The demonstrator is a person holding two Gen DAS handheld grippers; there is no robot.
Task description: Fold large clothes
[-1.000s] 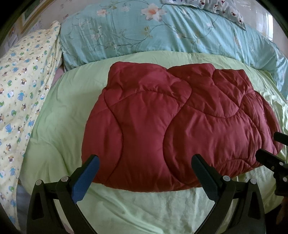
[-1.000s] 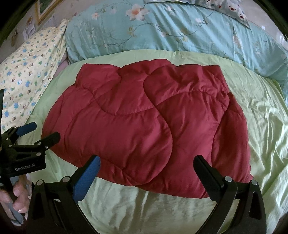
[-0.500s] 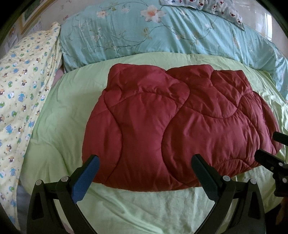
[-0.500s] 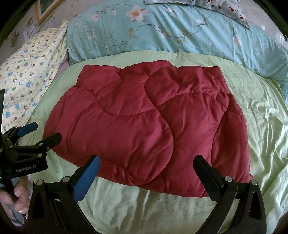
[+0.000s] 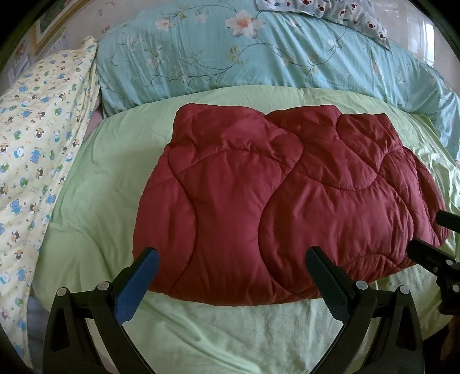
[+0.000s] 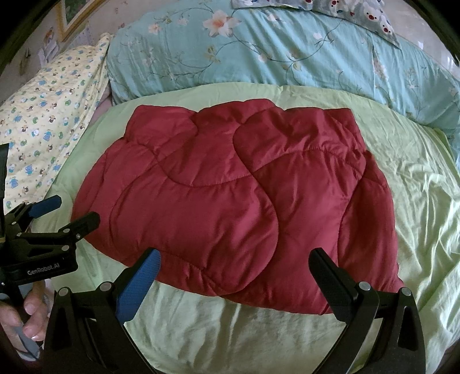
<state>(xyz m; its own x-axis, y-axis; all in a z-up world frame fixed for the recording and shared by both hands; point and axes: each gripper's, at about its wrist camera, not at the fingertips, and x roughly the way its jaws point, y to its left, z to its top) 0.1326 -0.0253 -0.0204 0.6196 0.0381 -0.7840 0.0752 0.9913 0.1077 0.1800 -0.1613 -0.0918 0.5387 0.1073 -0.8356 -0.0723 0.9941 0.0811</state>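
A dark red quilted padded garment [image 5: 276,207] [image 6: 235,198] lies folded into a compact block on a light green bedsheet [image 5: 95,178] [image 6: 425,178]. My left gripper [image 5: 230,256] hovers open over the garment's near edge, nothing between its fingers. My right gripper [image 6: 234,256] is open too, above the near edge farther right. In the right wrist view the left gripper [image 6: 74,211] shows at the left, open, with a hand [image 6: 31,313] on its handle. The right gripper's fingertips [image 5: 442,218] poke in at the right edge of the left wrist view.
A rolled teal floral duvet [image 5: 258,57] [image 6: 273,57] runs along the far side of the bed. A yellow cartoon-print cloth [image 5: 31,149] [image 6: 49,115] lies at the left. A bear-print pillow [image 5: 330,11] sits behind the duvet. Bare green sheet surrounds the garment.
Both views have drifted back a little, so the garment sits slightly lower in frame. Both grippers stay open; the garment has not moved.
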